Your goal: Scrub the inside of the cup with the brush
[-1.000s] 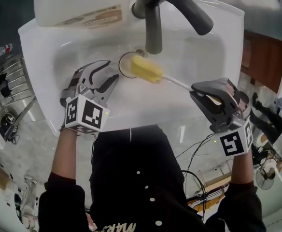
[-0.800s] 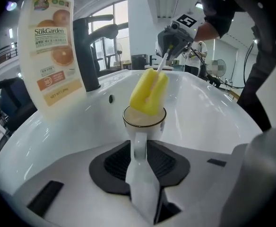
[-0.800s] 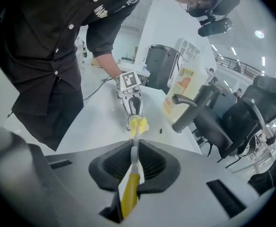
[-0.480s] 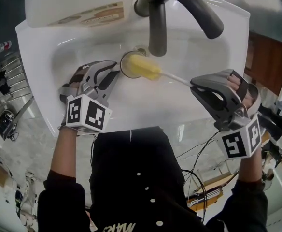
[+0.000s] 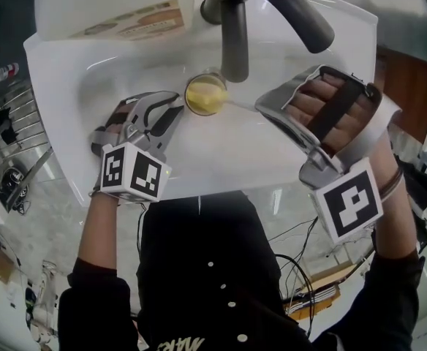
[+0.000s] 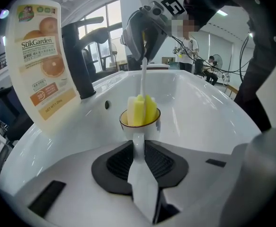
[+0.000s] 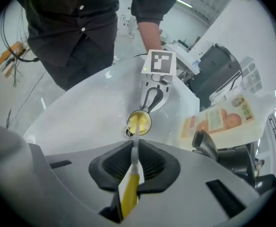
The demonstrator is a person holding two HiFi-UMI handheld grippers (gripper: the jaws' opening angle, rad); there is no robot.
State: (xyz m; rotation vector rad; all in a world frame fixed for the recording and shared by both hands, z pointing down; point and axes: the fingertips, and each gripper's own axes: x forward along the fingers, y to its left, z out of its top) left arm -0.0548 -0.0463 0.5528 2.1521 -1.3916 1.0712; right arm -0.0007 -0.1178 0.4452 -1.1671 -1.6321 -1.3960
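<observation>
A: Well, the cup (image 6: 150,128) was found upright, low in the white sink (image 5: 60,79), just below the spout of the dark faucet (image 5: 234,46).

B: And it was gripped, no question. Its white handle was pinched between the ribbed pads of the left gripper (image 5: 175,107), whose jaws had just been closing, with that handle between them.

A: The brush (image 6: 141,106) was accounted for too. Its yellow sponge head was sunk inside the cup, with the top left poking above the dark rim.

B: The thin white shaft was seen rising out of the cup, up to the right gripper (image 5: 266,108). That one was clamped tight on the handle, the yellow end being caught behind the pads.

A: The right gripper was pointed steeply down at the cup, from the side opposite the left one.

B: Noted. A soap bottle (image 6: 38,60) with oranges on its label was stood on the sink's back edge, just beside the faucet, well apart from the cup.

A: Whether the cup's base was set on the basin floor could not be told.
</observation>
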